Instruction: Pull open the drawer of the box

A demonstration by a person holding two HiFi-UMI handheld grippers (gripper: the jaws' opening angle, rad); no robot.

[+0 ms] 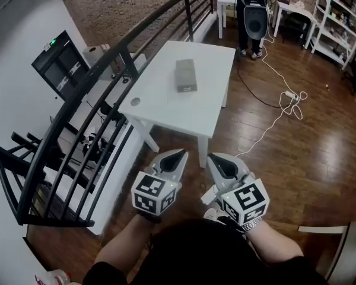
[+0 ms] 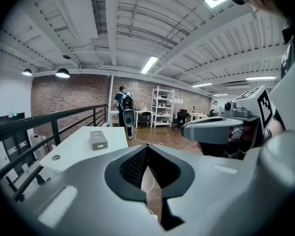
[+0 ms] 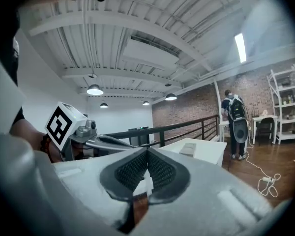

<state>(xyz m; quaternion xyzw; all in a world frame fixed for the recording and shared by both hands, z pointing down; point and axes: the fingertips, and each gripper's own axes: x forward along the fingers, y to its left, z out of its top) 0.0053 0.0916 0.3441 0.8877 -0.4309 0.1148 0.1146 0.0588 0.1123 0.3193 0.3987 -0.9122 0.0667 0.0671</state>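
A small grey box (image 1: 186, 75) with a drawer front at its near end lies on the white table (image 1: 166, 103), also seen as the box (image 2: 98, 139) in the left gripper view and the box (image 3: 188, 148) in the right gripper view. My left gripper (image 1: 179, 155) and right gripper (image 1: 212, 158) are held side by side close to my body, well short of the table. Both are shut with nothing between their tips. The left gripper (image 2: 147, 147) and right gripper (image 3: 147, 150) point toward the table.
A black metal railing (image 1: 101, 94) runs along the left of the table, with a drop beyond it. A person with a backpack (image 1: 254, 10) stands at the far end by white tables and shelving (image 1: 338, 16). A white cable and power strip (image 1: 291, 95) lie on the wooden floor.
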